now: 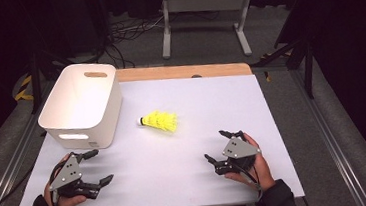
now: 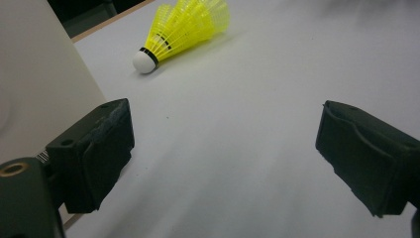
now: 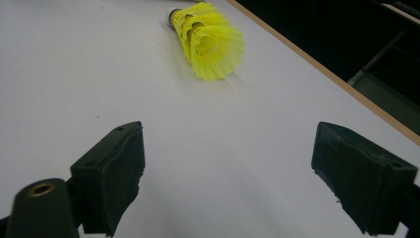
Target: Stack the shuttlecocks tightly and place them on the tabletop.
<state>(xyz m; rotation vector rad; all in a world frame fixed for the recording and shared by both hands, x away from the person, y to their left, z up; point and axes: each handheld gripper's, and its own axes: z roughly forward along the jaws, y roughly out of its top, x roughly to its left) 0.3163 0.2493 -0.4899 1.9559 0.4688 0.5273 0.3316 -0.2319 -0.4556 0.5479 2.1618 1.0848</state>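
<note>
Shuttlecocks (image 1: 158, 121), yellow mesh skirts nested with a white rounded cork tip, lie on their side mid-table on the smooth pale mat (image 1: 197, 172). My left gripper (image 1: 96, 167) and right gripper (image 1: 219, 146) rest near the front edge, jaws spread wide, holding nothing. A white plastic bin (image 1: 82, 107) stands beside my left gripper; bare mat lies between both grippers and the shuttlecocks.

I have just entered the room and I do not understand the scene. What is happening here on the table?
A person holds a two-jaw gripper in each hand over a white table. The left gripper and the right gripper are both open and hold nothing. Yellow shuttlecocks, nested together, lie on their side between them, untouched. A white bin stands at the far left corner.
</note>
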